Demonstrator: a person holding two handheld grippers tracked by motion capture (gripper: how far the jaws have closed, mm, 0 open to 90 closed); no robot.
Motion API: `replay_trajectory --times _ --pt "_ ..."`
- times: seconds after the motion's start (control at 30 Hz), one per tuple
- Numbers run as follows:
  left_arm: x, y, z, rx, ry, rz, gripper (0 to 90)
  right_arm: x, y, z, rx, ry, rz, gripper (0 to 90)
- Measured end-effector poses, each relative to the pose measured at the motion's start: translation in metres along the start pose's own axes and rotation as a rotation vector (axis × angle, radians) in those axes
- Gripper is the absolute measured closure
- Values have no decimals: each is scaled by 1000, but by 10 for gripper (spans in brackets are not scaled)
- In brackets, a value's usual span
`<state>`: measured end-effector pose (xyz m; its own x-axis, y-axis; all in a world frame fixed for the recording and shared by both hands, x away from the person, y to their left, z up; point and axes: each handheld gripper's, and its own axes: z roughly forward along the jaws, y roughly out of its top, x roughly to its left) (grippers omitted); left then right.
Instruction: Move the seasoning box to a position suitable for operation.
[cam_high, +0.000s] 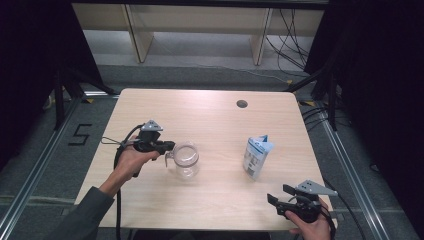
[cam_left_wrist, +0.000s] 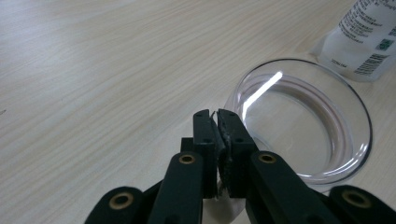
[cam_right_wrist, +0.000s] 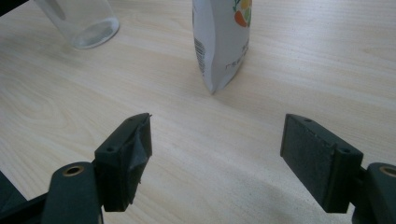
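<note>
The left hand-held gripper (cam_high: 167, 150) has its jaws pressed nearly together on the handle side of the clear glass jug (cam_high: 186, 160), which stands upright on the pale wooden surface (cam_high: 210, 115), left of centre. A thin sliver of clear material shows between the pads in the left gripper view, so this looks like a pinch on the jug's handle or lip, probably to steady the vessel while something is tipped into it; exactly which part is clamped I cannot tell.

The white stand-up pouch with blue print (cam_high: 257, 156) stands upright to the right of the jug, well apart from it. The right hand-held gripper (cam_high: 278, 201) rests at the near right edge with its jaws spread wide and nothing between them, pointed toward the pouch, as if lined up to take it next.

The high view gives the layout: jug left, pouch right, one hand at each. The left gripper view looks down into the jug's round rim (cam_left_wrist: 299, 121), apparently empty, with the pouch's barcoded corner (cam_left_wrist: 364, 42) just beyond. The right gripper view shows the pouch's narrow side seam (cam_right_wrist: 219, 42) and fruit print, the jug base (cam_right_wrist: 88, 23) far left, and bare wood between its two separated pads (cam_right_wrist: 130, 154).
</note>
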<state>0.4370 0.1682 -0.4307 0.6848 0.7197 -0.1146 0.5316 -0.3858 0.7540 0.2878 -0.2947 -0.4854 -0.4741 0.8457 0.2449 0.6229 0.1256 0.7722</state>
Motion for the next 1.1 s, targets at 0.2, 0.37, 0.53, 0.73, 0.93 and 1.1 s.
replay_trajectory --times 0.2,0.37,0.53,0.73,0.93,1.1 --pt "2 -2 -6 -41 0 -43 736 -2 0 1 -14 -6 -26 260" --pt "6 -6 -19 -145 -7 -93 592 -4 1 -1 -15 -10 -42 260" --pt "3 -17 -32 -212 -63 -31 447 -4 0 1 -22 0 -52 259" --pt "0 -36 -38 -251 -92 12 376 -4 0 0 -22 4 -47 259" --pt "1 -55 -32 -251 -64 30 373 -1 0 0 -12 13 -22 260" --pt "2 -68 -20 -218 -41 62 390 -1 0 0 -5 18 -16 259"
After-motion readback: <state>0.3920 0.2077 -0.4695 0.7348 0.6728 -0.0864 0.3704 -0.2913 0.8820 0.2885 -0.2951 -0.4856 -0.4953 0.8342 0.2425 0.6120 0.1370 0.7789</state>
